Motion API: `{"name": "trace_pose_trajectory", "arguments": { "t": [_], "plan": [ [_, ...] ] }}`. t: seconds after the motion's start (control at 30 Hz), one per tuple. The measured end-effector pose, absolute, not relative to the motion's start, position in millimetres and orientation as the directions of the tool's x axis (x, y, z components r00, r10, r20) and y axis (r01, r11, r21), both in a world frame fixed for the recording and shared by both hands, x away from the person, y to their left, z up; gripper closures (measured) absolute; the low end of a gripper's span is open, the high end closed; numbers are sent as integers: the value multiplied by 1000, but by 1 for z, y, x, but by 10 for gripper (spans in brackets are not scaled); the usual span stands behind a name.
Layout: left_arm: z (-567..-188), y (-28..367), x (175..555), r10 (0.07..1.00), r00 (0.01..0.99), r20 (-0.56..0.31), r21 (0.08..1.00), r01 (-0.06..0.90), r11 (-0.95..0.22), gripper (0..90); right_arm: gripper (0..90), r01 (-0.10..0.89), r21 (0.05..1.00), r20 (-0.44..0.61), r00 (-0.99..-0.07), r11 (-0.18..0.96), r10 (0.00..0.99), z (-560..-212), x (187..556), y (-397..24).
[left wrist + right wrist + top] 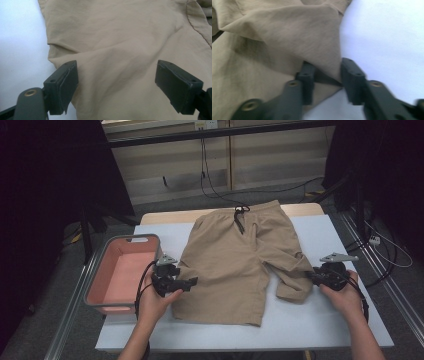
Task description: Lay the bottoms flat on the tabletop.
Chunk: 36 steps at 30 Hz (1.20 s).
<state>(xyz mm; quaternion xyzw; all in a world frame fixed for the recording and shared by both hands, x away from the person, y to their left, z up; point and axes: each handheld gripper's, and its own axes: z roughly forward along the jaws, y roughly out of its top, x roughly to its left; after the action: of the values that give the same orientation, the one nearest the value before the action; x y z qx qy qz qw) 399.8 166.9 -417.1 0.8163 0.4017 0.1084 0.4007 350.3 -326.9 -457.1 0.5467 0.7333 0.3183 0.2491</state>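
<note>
On table (345,330): one shorts (235,265), two tongs

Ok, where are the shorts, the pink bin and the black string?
shorts (235,265), high view, middle of the tan fabric.
pink bin (95,282), high view, its grey left rim.
black string (240,216), high view, the drawstring at the waistband.

**Both forearms in from below, one gripper wide, one narrowed**

The left hand (156,301) grips the left gripper (186,283) with its jaws level and spread wide, nothing pressed between the pads (65,83); the right hand (345,295) grips the right gripper (311,276), jaws aimed inward toward the left one and drawn near each other; a fold of the shorts (322,50) lies between its fingertips (352,75).
</note>
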Motion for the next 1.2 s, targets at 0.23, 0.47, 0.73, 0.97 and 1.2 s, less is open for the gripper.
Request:
{"name": "trace_pose_trajectory", "arguments": {
  "t": [0.23, 0.47, 0.73, 0.97, 1.2],
  "plan": [
    [-417, 167, 400, 745, 652, -141, 741, 569, -357, 191, 894, 601, 774, -18, -292, 198, 956, -447, 346, -327],
    [-415, 167, 400, 743, 655, -137, 742, 565, -362, 192, 892, 523, 819, -39, -360, 236, 932, -417, 340, -303],
    [-415, 166, 399, 745, 654, -131, 744, 562, -361, 194, 896, 508, 789, -45, -513, 345, 857, -421, 338, -246],
    [-416, 165, 399, 745, 654, -132, 746, 561, -360, 194, 898, 529, 724, -93, -560, 442, 823, -442, 341, -225],
    [-416, 164, 398, 743, 656, -133, 740, 564, -366, 195, 892, 538, 715, -84, -568, 447, 819, -452, 342, -223]
  ]
}}
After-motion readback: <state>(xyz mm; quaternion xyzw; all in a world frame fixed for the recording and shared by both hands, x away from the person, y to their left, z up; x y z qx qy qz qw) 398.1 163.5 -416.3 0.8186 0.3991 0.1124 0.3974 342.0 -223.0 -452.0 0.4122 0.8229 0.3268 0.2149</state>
